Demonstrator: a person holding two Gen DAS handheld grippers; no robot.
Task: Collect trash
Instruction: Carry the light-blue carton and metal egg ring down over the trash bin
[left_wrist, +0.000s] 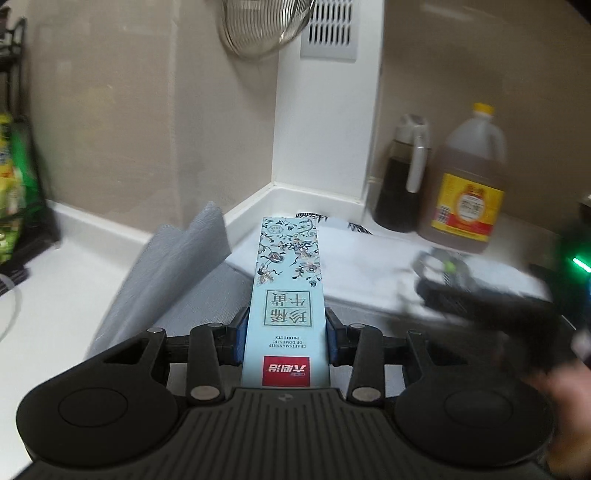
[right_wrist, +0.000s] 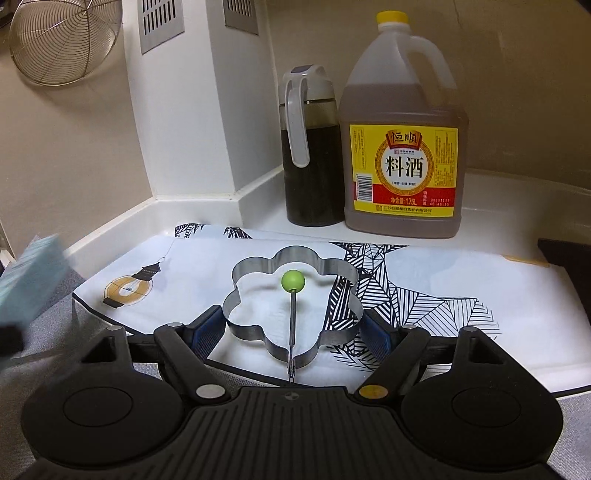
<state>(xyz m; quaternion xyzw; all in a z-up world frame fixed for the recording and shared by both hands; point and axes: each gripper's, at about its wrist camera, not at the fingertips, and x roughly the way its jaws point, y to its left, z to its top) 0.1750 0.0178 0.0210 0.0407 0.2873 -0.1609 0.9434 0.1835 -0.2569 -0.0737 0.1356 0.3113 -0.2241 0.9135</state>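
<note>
The left gripper (left_wrist: 286, 334) clamps its blue pads on the sides of a long pale-blue carton with a floral print and a red label (left_wrist: 286, 295), held off the white countertop (left_wrist: 55, 295) with its far end pointing at the wall corner. The right gripper (right_wrist: 291, 328) has its pads pressed on either side of a flower-shaped steel egg ring with a green knob on its wire handle (right_wrist: 291, 295), which sits over a white cloth printed with lanterns and black lines (right_wrist: 424, 295). Behind the cloth, close to the raised counter edge, a dark sauce dispenser (right_wrist: 312, 147) stands touching a yellow-capped jug of amber cooking wine (right_wrist: 404, 147), narrowing the room ahead. A grey cloth (left_wrist: 166, 277) lies to the left, and a wire strainer (right_wrist: 62, 40) hangs on the wall.
</note>
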